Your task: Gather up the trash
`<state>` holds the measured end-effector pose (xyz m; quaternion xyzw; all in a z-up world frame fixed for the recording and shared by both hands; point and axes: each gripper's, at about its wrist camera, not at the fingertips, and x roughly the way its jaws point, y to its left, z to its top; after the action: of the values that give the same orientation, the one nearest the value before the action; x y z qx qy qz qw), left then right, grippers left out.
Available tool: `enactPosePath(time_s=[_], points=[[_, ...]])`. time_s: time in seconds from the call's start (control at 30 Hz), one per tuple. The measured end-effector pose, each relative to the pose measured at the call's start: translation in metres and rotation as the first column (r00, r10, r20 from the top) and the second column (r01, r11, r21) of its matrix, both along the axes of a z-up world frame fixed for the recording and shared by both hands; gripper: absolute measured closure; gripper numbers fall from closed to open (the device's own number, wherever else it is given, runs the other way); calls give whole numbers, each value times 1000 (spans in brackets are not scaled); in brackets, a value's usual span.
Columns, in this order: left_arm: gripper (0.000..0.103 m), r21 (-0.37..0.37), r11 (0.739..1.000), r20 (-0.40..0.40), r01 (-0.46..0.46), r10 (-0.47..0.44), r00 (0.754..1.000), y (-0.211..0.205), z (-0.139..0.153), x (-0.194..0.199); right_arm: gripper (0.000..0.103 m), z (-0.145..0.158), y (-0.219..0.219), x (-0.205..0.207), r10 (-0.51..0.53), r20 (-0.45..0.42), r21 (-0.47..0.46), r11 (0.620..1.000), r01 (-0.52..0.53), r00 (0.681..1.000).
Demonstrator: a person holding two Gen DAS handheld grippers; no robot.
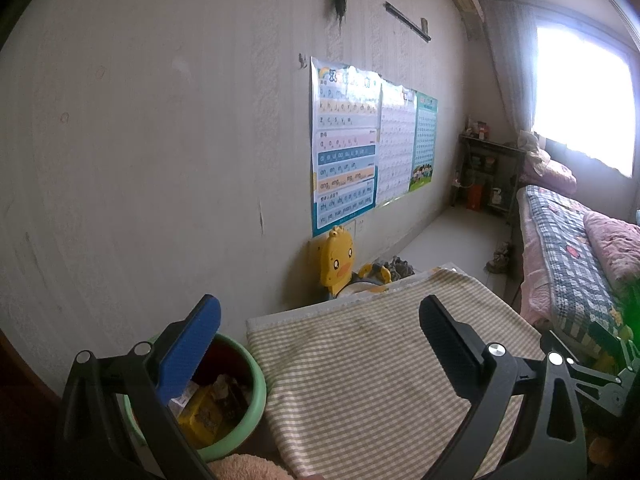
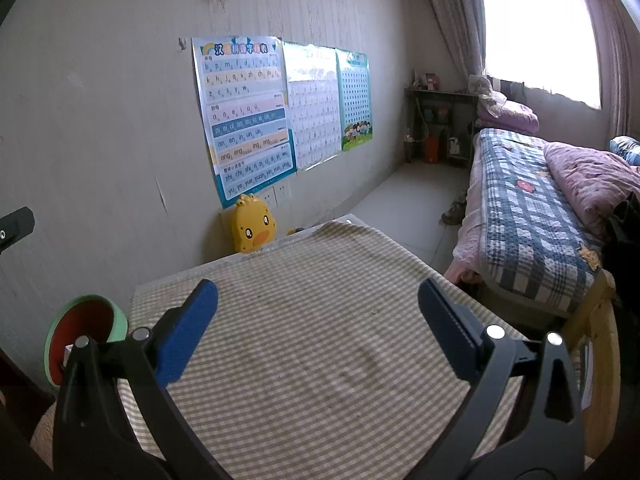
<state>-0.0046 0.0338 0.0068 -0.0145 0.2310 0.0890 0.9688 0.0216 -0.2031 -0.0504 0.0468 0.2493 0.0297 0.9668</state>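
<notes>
A: A bedroom with pale walls: alphabet posters (image 2: pixel 246 116) on the wall, a quilted bed (image 2: pixel 532 220) under a bright window, and in front a desk (image 2: pixel 320 340) under a checked cloth. Where is the trash?

B: In the green bin (image 1: pixel 256 384) just left of the desk, against the wall. The left wrist view shows yellow packaging (image 1: pixel 204 412) and crumpled wrappers (image 1: pixel 230 390) lying inside. No loose trash shows on the cloth in either view.

A: And the grippers?

B: The left gripper (image 1: pixel 320 336) hangs over the desk's near left corner, jaws spread wide, nothing between them. The right gripper (image 2: pixel 318 316) hovers over the middle of the cloth, likewise spread and empty.

A: How would that trash handle?

B: Judging by its look, light and soft: thin card and film that would crush under a pinch and might slip. A fold or a raised edge looks like the best place to take hold.

A: Which way does it point?

B: The yellow pack lies tilted among the rest; its long axis cannot be told, since the left gripper's blue finger (image 1: pixel 188 348) covers part of it. The bin itself stands upright, mouth upward.

A: How far along?

B: Probably near done, with trash in the bin.
</notes>
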Motion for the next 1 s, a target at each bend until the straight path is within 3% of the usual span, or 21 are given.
enactPosePath(time_s=[1.0], points=[[8,-16,1000,-8,11,-11,1000,2,-5,1,4,-12,-1,8,4,-63,5,1000,-4,998]])
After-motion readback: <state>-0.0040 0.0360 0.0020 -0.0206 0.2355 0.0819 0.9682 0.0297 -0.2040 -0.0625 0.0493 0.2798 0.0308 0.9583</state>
